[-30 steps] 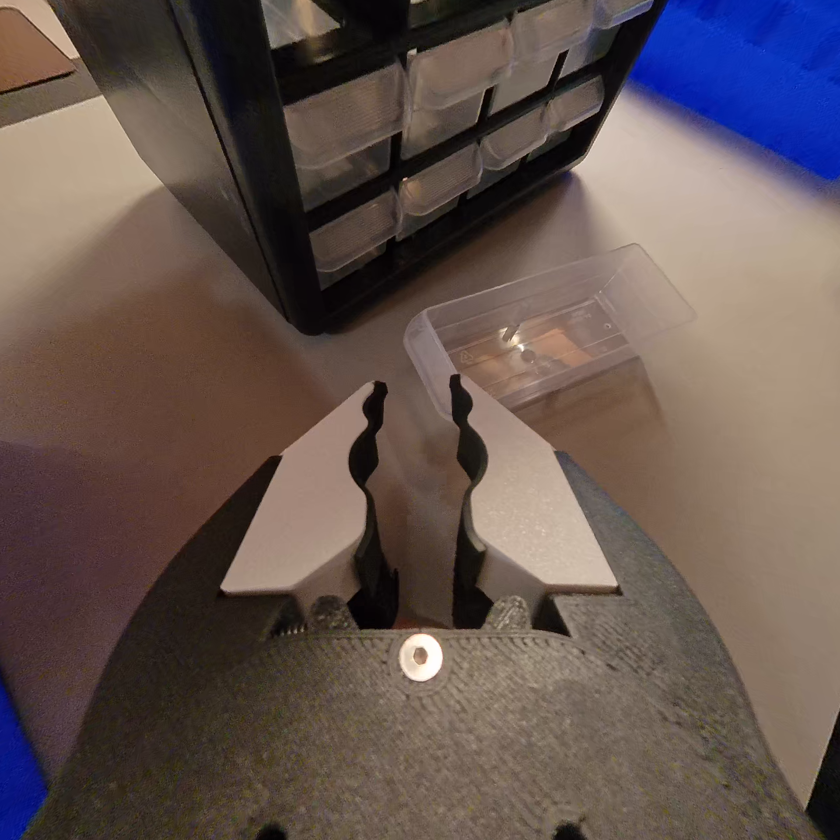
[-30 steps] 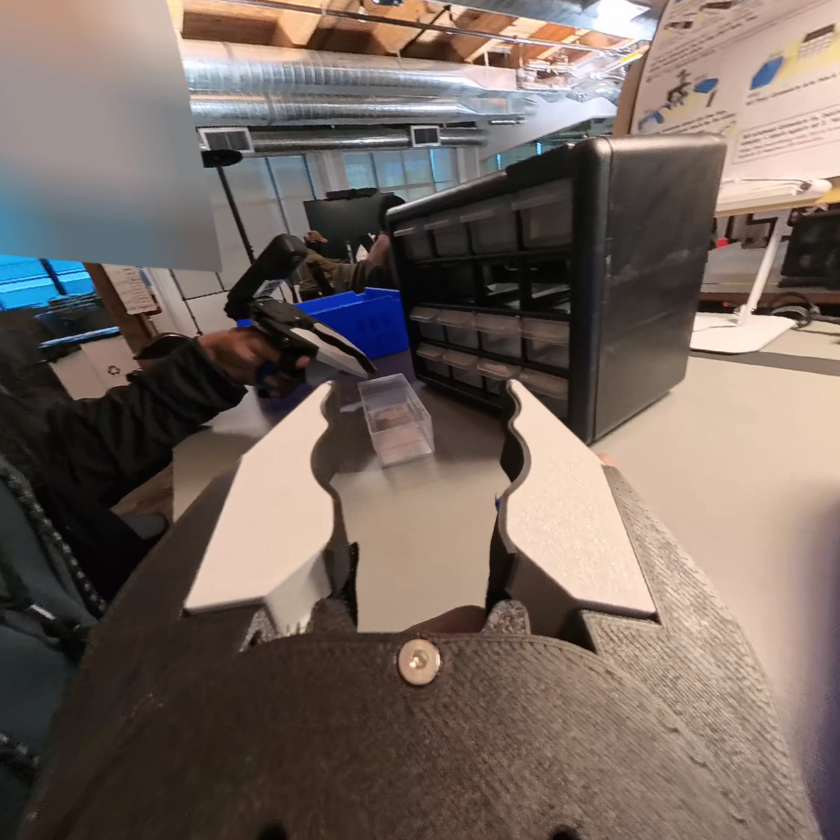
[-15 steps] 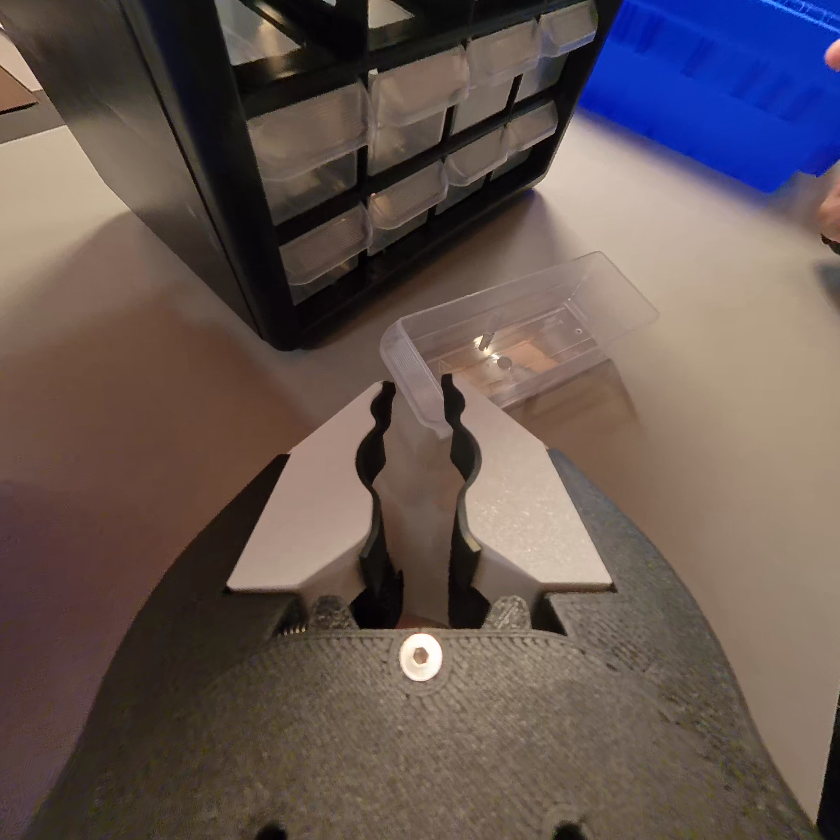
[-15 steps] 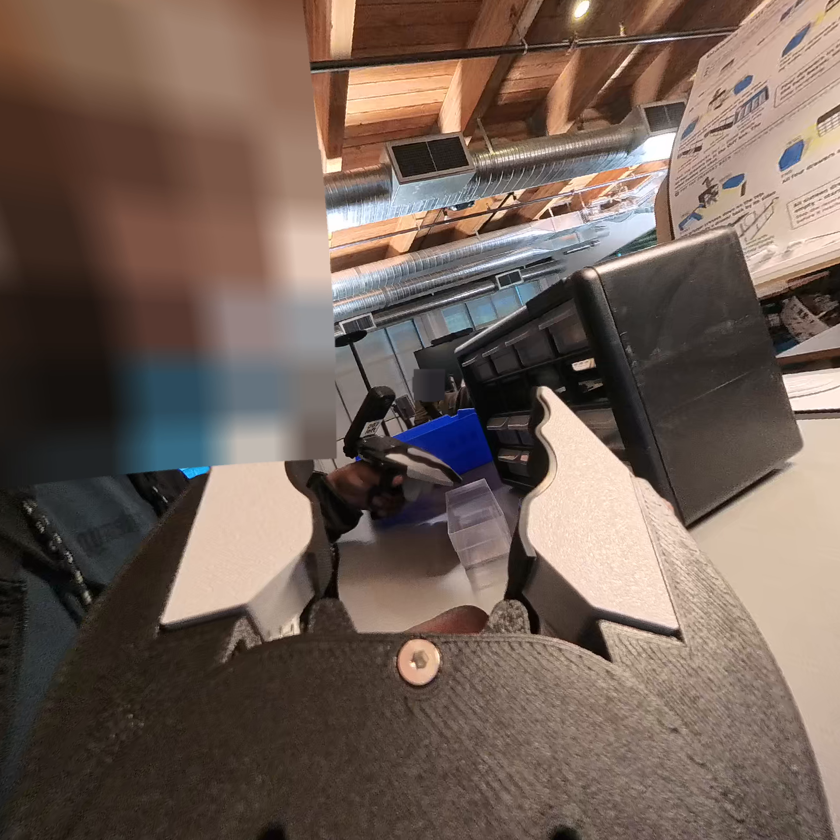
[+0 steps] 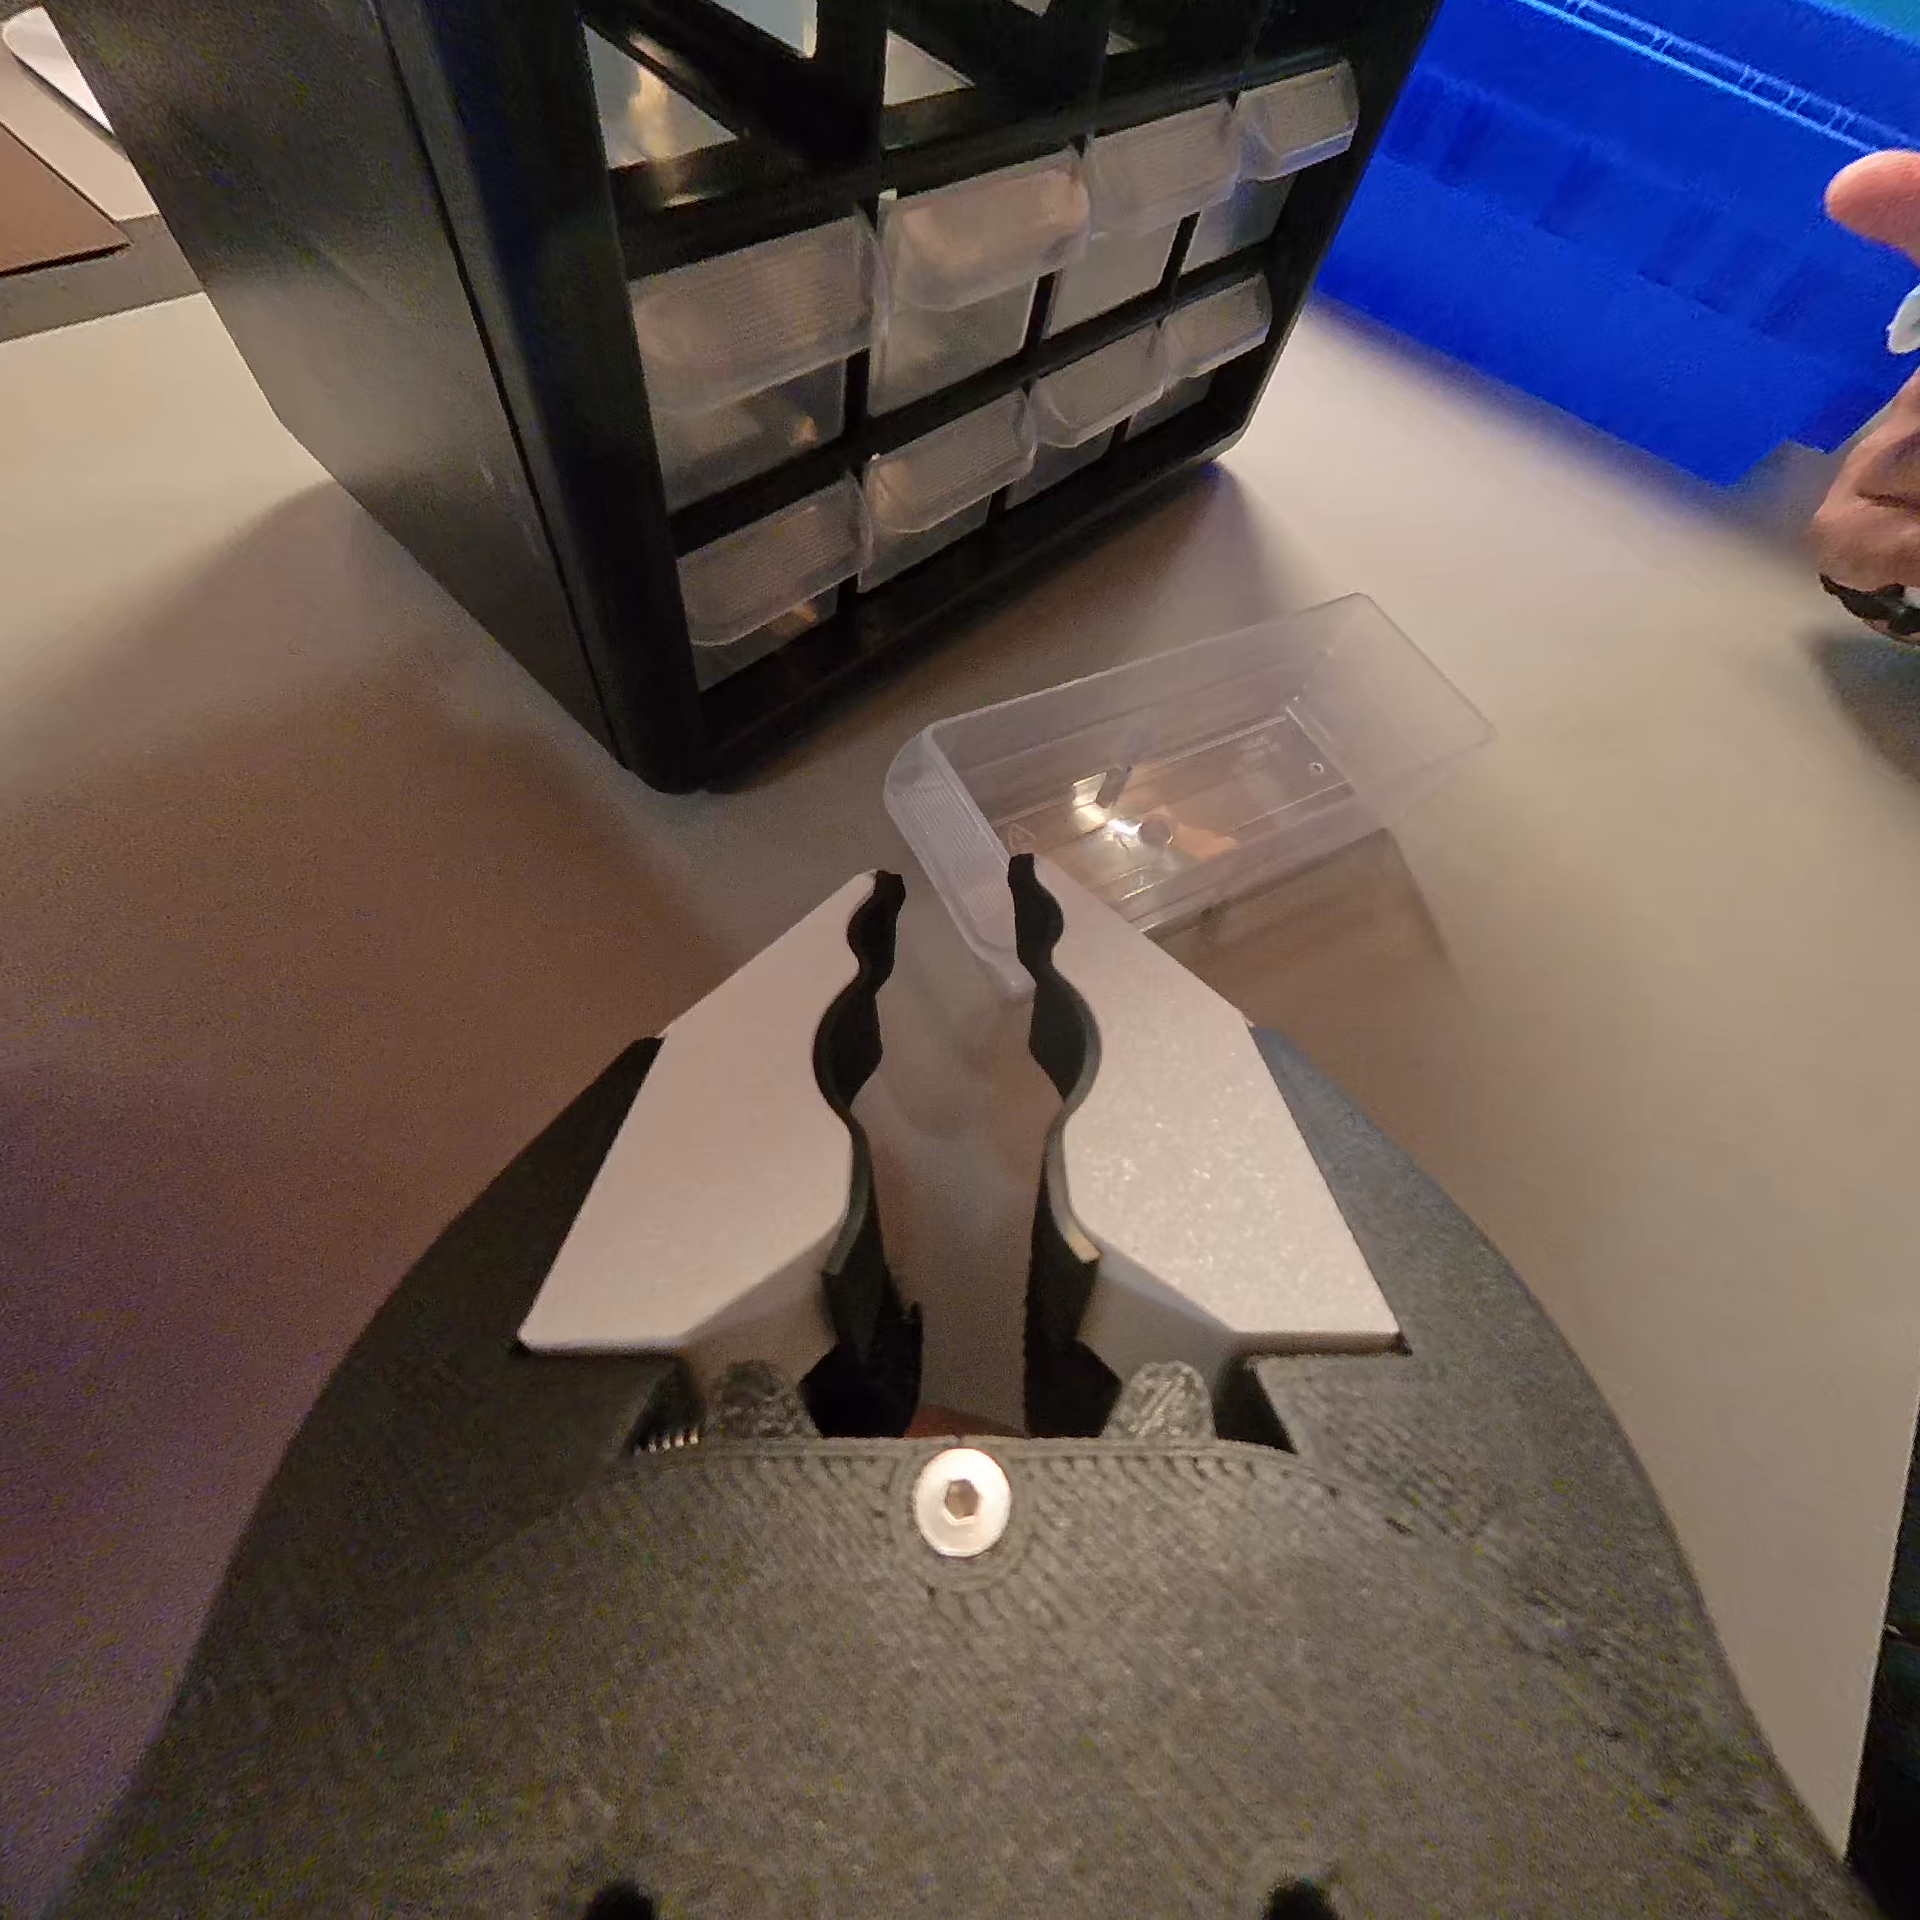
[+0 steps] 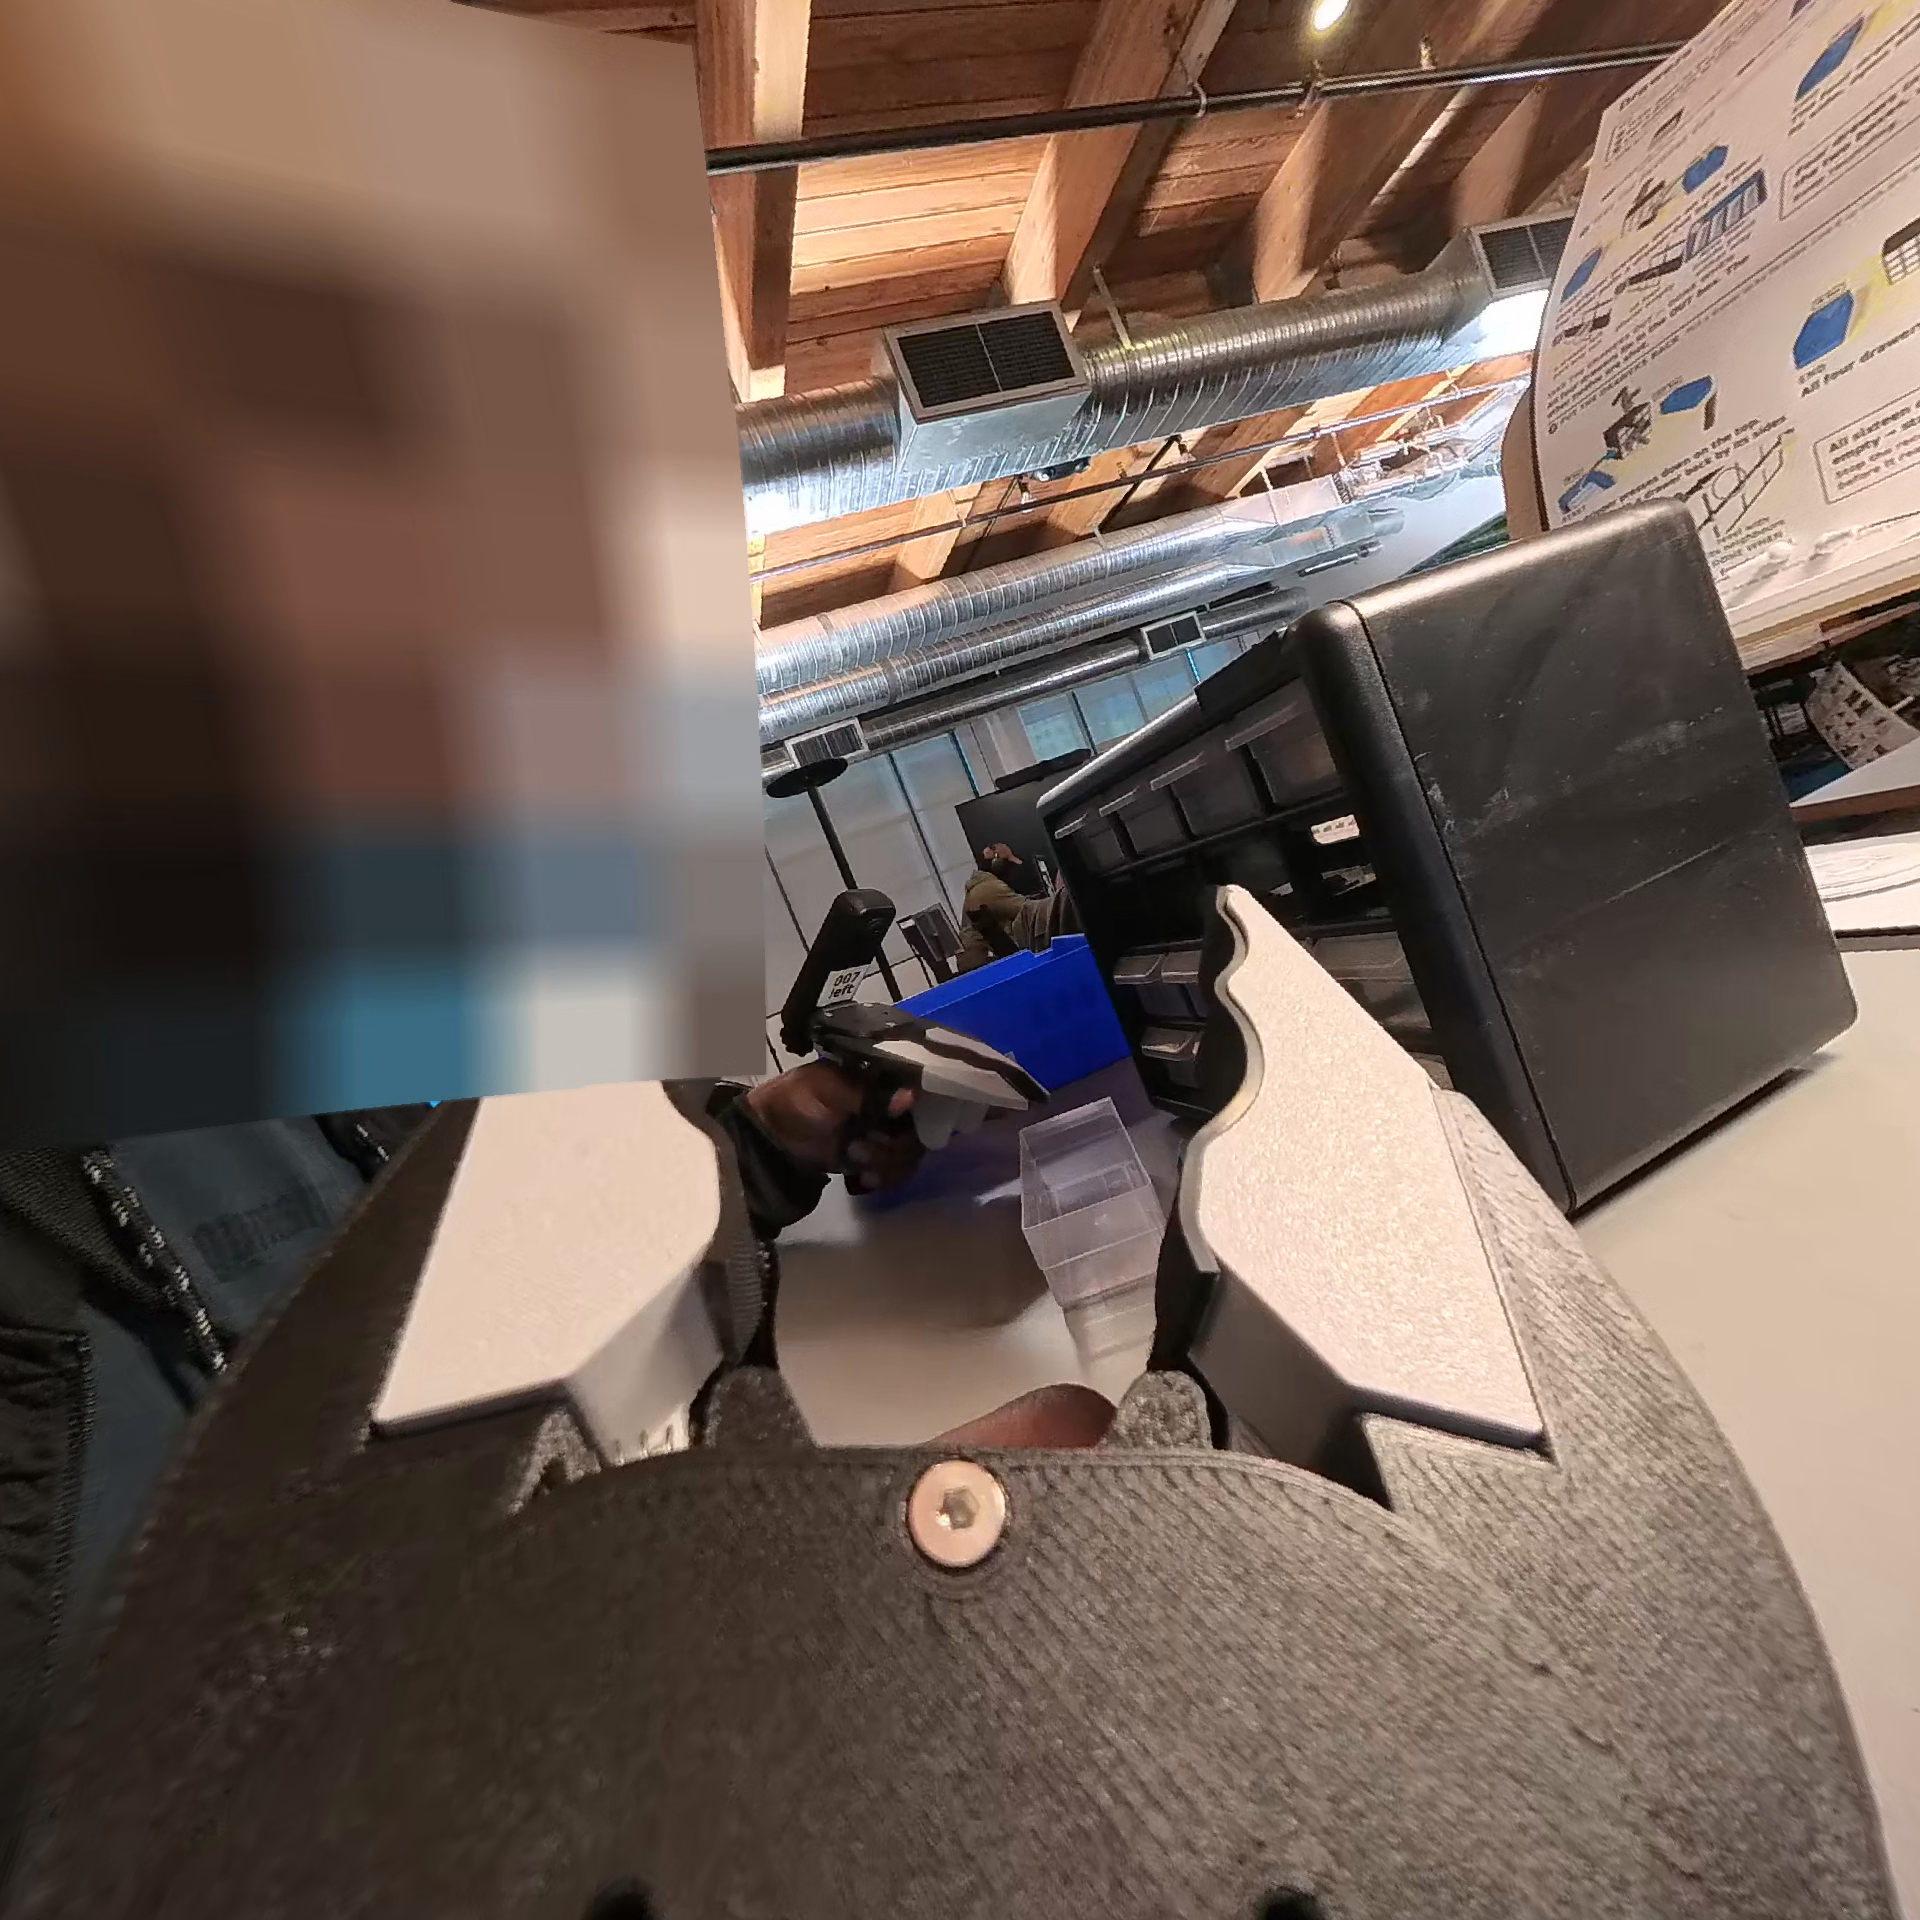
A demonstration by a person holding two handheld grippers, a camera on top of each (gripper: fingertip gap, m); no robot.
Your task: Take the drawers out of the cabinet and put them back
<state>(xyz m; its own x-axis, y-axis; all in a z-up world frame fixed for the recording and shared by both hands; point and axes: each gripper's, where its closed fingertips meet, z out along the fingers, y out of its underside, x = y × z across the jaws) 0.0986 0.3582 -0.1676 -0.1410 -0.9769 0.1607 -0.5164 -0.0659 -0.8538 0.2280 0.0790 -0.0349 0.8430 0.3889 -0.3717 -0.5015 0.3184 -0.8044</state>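
— Fingers first: where do they stand?

— Left gripper (image 5: 954, 883) has its fingers (image 5: 1049, 935) narrowly parted; the front lip of a clear drawer (image 5: 1195, 790) sits between the tips, at their 12 to 1 o'clock; I see no pad pressed on it, so I would not call it held; the right gripper (image 6: 966, 1049) is spread wide with only air between its fingers, tilted up toward the ceiling.

— And the drawer itself?

— Out on the table (image 5: 312, 831), upright, just beside the black cabinet (image 5: 436, 343), which stands at 11 o'clock of it; a blue bin (image 5: 1621, 239) lies farther off at 1 o'clock; a hand (image 5: 1870, 488) shows at the right edge.

— How far along, by your reckoning?

— Early or middle, I judge; one drawer lies out, and some upper slots gape empty, though how many I cannot tell; the loose drawer has yet to go back.

— Counts?

— One loose drawer; one cabinet; eight drawers seated in its two lowest rows; one bin; two grippers.
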